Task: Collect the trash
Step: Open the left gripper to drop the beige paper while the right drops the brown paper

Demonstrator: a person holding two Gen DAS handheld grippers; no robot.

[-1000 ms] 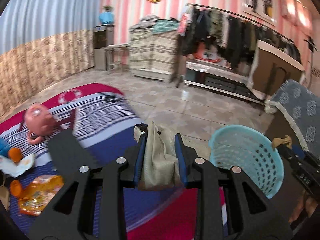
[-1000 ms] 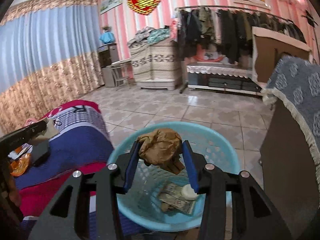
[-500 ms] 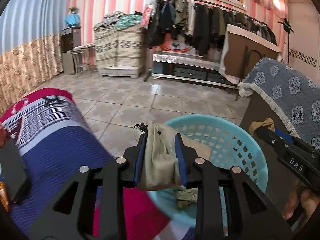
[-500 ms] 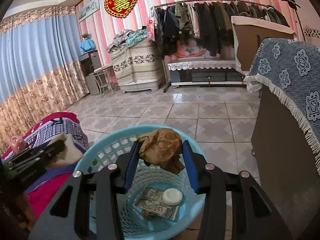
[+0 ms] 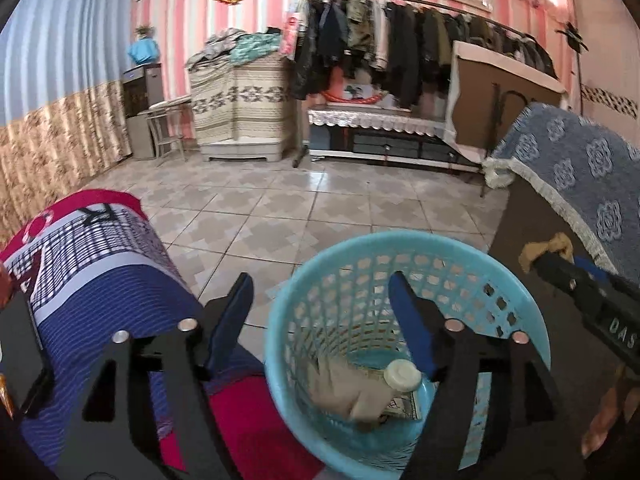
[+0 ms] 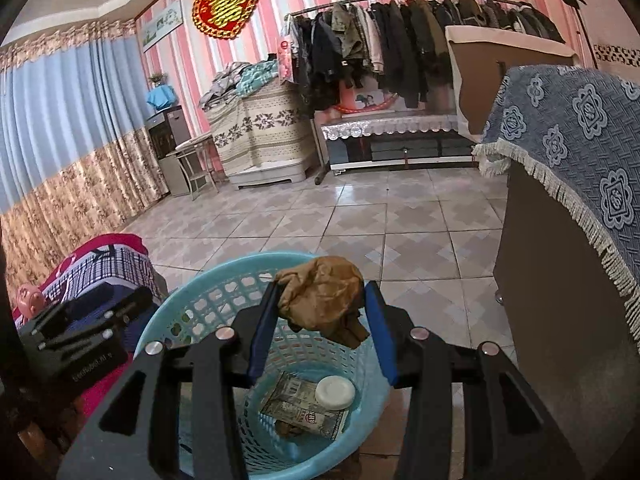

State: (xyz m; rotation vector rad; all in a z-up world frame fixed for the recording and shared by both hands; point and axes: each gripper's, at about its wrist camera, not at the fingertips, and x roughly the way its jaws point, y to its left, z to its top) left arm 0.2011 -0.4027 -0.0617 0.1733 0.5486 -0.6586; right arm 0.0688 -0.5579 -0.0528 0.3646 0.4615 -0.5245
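In the left wrist view my left gripper [image 5: 320, 312] hangs over the light blue basket [image 5: 400, 240], its jaws opening wide with nothing between them. A beige crumpled wad [image 5: 344, 392], blurred, is down inside the basket beside a white lid [image 5: 402, 374]. My right gripper [image 6: 322, 292] is shut on a brown crumpled paper [image 6: 324, 296] just above the basket [image 6: 180, 300]. Under it lie the white lid [image 6: 335, 392] and a printed packet [image 6: 304, 408]. The right gripper [image 5: 580, 292] also shows at that view's right edge, still holding the brown paper [image 5: 548, 248].
A bed with a red and blue striped blanket [image 5: 100, 280] stands left of the basket, with a pink toy [image 6: 28, 298] on it. A dark cabinet under a blue lace cover [image 6: 560, 160] stands on the right. Tiled floor [image 6: 400, 220] stretches to a clothes rack [image 6: 400, 40].
My left gripper swung right from over the bed to above the basket, then opened, and the beige wad dropped in. The right gripper shifted a little over the basket and kept the brown paper.
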